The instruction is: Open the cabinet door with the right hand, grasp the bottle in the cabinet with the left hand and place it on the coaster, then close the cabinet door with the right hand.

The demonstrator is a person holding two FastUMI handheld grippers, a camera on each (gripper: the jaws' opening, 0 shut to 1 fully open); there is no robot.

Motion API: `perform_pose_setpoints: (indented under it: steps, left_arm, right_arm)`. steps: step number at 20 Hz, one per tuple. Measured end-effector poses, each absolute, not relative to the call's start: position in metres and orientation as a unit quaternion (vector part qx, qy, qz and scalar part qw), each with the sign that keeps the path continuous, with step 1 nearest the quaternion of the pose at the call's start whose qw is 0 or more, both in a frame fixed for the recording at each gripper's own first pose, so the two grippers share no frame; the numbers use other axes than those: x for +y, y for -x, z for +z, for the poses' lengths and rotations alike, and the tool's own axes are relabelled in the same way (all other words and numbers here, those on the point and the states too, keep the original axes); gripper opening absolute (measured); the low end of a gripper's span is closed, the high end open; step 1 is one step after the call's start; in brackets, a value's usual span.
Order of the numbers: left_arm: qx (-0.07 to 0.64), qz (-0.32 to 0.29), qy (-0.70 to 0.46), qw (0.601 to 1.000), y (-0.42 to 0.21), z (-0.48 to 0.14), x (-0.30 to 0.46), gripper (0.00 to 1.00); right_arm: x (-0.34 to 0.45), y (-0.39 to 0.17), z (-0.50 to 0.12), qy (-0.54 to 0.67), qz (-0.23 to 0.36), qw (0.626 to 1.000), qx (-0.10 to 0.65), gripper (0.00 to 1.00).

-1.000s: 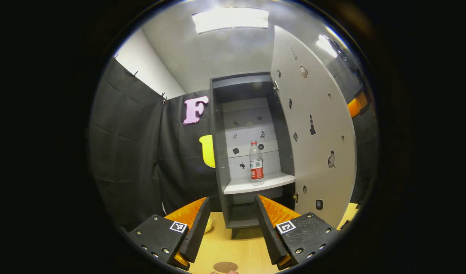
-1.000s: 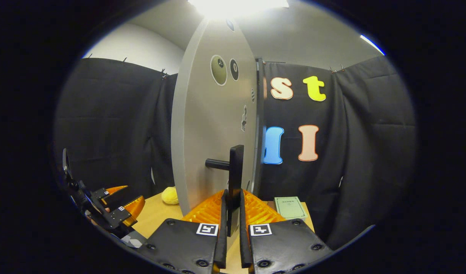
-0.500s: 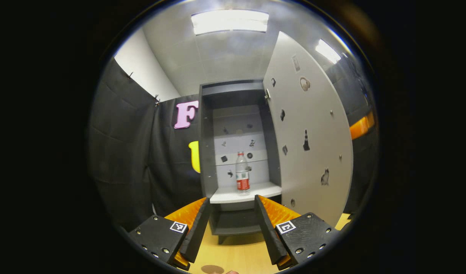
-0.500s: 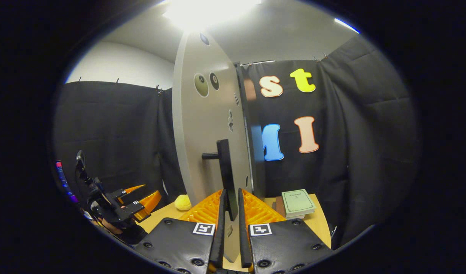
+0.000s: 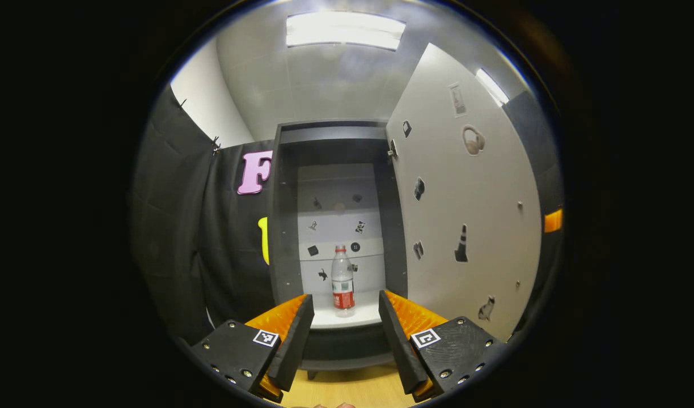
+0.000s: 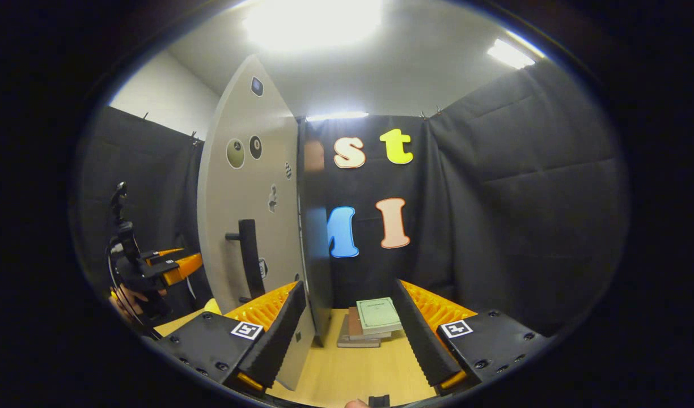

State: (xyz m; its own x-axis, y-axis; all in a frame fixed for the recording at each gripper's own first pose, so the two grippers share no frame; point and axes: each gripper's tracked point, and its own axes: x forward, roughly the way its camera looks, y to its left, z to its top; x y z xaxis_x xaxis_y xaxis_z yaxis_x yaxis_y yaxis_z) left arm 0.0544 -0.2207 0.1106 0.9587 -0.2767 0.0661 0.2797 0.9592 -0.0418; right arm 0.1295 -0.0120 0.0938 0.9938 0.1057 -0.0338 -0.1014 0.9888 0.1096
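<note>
Left gripper view: my left gripper (image 5: 342, 317) sits at the bottom of the frame, fingers spread wide apart and holding nothing.
Bottle: the bottle (image 5: 342, 280) stands upright in the lower centre of the frame, seen between my two fingers and well beyond them. It has a red cap and a red label band.
Shelf: the bottle rests on the pale shelf (image 5: 358, 317) inside the cabinet (image 5: 284, 226).
Cabinet: dark frame, light back panel dotted with small stickers, interior open to me.
Door: the door (image 5: 466, 215) is swung open and fills the right half of the frame, its inner face carrying several small stickers.
Table: a strip of pale wood table (image 5: 352, 391) shows at the bottom edge, under the cabinet.
Right gripper view: my right gripper (image 6: 347, 323) is at the bottom of the frame, fingers wide apart, clamped on nothing.
Door here: the door (image 6: 250, 215) stands left of centre, edge-on toward me, its free edge just beside my left finger.
Handle: the dark handle (image 6: 249, 258) sticks out from the door, left of and apart from my fingers.
Books: a small stack of books (image 6: 369, 323) lies on the table (image 6: 352, 368) between my fingers, farther off.
Other gripper: my left gripper (image 6: 174, 263) shows at the left edge of this frame, fingers apart, gripped by a hand (image 6: 128, 300).
</note>
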Motion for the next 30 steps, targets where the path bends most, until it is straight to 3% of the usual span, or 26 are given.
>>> perform_pose_setpoints:
  steps: [10,21,30]
  left_arm:
    - [-0.01,-0.164,0.048,0.985,-0.174,0.114,-0.24,0.67]
    - [0.022,-0.193,0.042,0.98,-0.289,0.062,-0.273,0.67]
    - [0.043,-0.191,0.023,0.98,-0.341,0.024,-0.285,0.67]
  right_arm:
    - [-0.023,-0.171,0.079,-0.041,-0.011,0.998,0.035,0.98]
    - [-0.032,-0.22,0.06,-0.048,-0.08,0.994,0.06,0.98]
    - [-0.034,-0.233,0.042,-0.056,-0.121,0.987,0.086,0.98]
